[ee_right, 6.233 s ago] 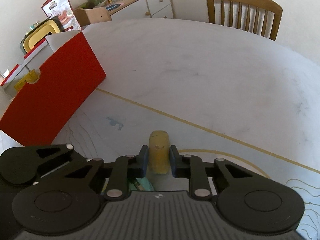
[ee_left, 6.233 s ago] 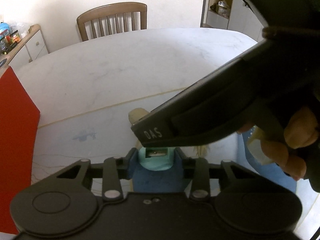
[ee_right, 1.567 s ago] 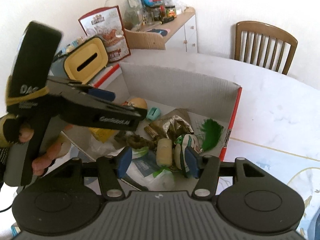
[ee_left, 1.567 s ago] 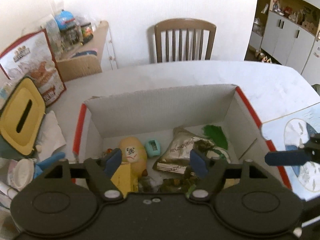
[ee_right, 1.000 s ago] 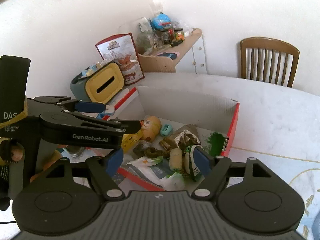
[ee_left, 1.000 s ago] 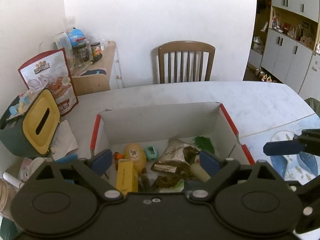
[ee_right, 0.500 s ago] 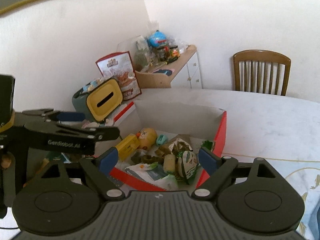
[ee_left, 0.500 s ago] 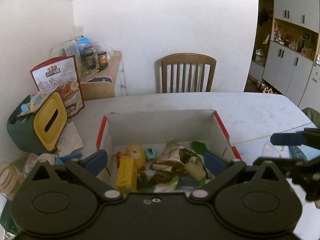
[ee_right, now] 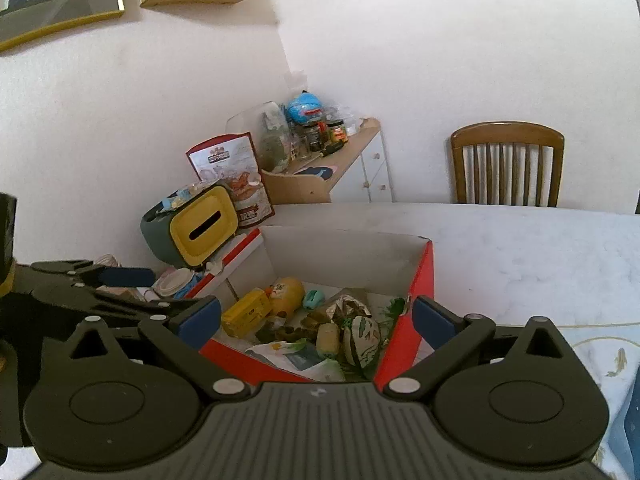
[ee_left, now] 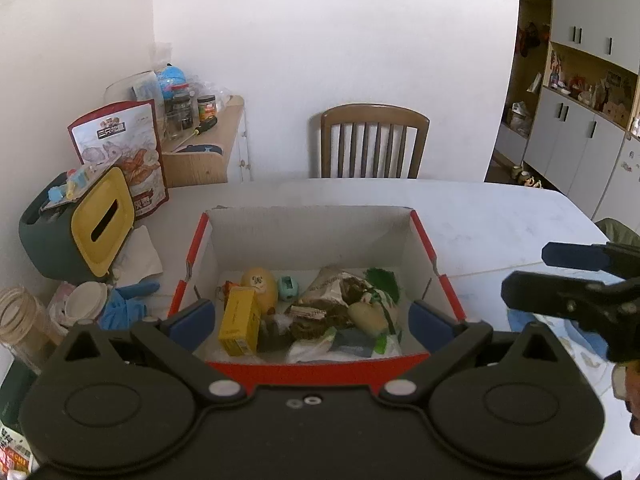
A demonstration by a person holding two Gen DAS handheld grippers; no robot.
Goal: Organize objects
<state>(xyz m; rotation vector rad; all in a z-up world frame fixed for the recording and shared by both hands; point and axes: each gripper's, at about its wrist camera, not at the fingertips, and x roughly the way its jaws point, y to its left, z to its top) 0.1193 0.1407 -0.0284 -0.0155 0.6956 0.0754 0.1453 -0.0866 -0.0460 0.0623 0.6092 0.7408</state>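
One box (ee_left: 424, 240); one chair (ee_left: 374, 140); one tissue holder (ee_left: 76, 224); two grippers (ee_left: 310, 314) (ee_right: 316, 316); roughly ten items inside, overlapping.

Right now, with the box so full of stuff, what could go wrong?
The red box sits close to the table edge near you, so a bump from either open tool could perhaps push it off. The tissue holder and jar crowd its left side, so reaching there might knock them over.

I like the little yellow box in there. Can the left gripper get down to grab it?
Probably yes. The left gripper is open and empty above the red box, which has no lid. The yellow box lies on top near the left wall, so that side may be a tight fit.
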